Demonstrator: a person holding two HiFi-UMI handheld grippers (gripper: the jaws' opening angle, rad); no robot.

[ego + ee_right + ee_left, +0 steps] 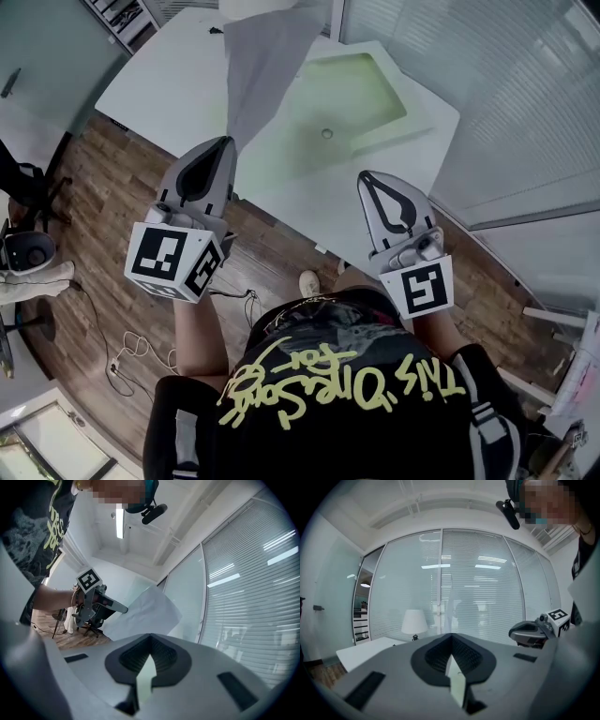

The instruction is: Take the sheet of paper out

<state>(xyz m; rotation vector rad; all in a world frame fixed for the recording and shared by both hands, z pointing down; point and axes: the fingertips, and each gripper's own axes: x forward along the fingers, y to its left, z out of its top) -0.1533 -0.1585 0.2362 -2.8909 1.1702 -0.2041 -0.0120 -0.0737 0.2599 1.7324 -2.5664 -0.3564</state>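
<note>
Since the left gripper (225,142) is clamped on the sheet (267,66), holding it in the air above the table (169,89) and the green tray (352,98), removal looks done. The right gripper (367,178) is closed and empty.

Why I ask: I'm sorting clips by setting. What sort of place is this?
Most likely an office or meeting room: it has glass walls with blinds, a white table and a wood floor.
</note>
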